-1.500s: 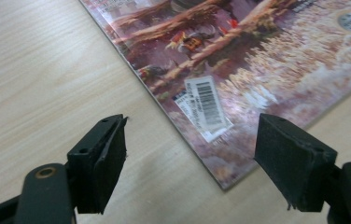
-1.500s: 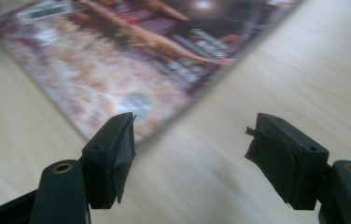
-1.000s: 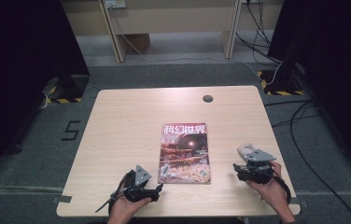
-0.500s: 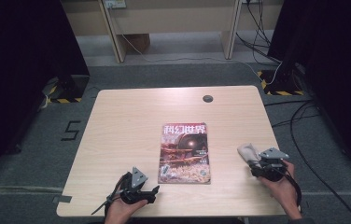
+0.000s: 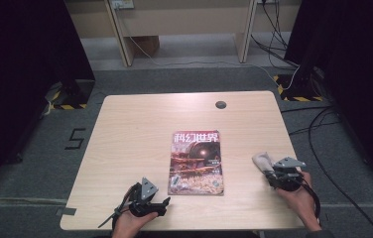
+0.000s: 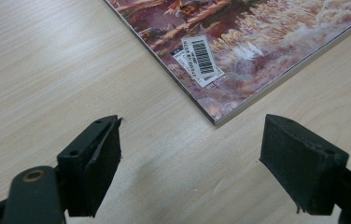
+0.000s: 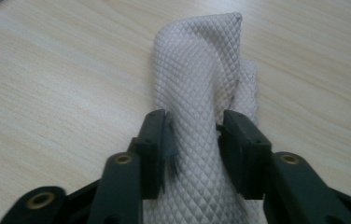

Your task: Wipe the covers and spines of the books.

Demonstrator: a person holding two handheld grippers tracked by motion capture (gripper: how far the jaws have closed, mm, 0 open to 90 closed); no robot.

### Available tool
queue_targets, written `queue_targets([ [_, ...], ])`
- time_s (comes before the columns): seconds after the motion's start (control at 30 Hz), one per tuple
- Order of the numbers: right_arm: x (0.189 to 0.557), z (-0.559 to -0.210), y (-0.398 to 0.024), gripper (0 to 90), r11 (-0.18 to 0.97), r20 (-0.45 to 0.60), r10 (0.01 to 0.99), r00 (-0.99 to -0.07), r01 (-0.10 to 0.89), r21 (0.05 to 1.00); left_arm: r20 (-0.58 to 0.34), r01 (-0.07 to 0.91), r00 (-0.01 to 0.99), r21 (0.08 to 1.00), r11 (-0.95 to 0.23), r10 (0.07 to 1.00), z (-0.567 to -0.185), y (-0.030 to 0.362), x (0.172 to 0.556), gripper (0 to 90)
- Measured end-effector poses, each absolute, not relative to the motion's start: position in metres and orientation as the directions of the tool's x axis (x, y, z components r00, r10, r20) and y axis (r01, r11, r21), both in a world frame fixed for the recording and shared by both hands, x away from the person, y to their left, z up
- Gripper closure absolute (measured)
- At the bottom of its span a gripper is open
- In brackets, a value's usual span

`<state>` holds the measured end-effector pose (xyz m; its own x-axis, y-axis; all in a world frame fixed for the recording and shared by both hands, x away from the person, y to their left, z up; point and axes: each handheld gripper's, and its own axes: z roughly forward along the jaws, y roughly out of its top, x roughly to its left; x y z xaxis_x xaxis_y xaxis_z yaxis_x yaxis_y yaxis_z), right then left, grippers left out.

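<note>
While a folded white cloth (image 7: pixel 197 107) lies near the right edge of the table (image 5: pixel 125 129), its long axis runs away from the right gripper (image 7: pixel 194 135), straight out along the line of the jaws. Those jaws have just been closing with the cloth's near end between them, and the pads now press its quilted weave from both sides. Seen from above, the same cloth (image 5: pixel 263 161) pokes out toward the far left of the right gripper (image 5: pixel 272 172), well apart from the magazine (image 5: pixel 196 161) lying flat at the table's middle. Resting at the near edge, the left gripper (image 5: pixel 160 206) has its jaws wide apart on bare wood, the magazine's barcode corner (image 6: pixel 201 58) just beyond them. Any lift of the cloth falls to the right hand (image 5: pixel 298 198).
</note>
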<state>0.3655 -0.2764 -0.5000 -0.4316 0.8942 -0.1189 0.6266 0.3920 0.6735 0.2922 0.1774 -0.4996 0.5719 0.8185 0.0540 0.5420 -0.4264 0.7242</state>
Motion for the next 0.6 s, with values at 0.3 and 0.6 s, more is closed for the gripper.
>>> queue_targets([
  [0.3, 0.378, -0.503, -0.268, 70.0, 0.376, -0.082, 0.887, -0.454, 0.608, 0.699, 0.048, 0.545, 0.574, 0.723, -0.425, 0.817, -0.500, 0.177, 0.294, 20.1],
  [0.6, 0.398, -0.503, -0.228, 69.7, 0.418, -0.104, 0.860, -0.500, 0.572, 0.706, 0.049, 0.544, 0.579, 0.721, -0.430, 0.814, -0.501, 0.176, 0.293, 20.1],
])
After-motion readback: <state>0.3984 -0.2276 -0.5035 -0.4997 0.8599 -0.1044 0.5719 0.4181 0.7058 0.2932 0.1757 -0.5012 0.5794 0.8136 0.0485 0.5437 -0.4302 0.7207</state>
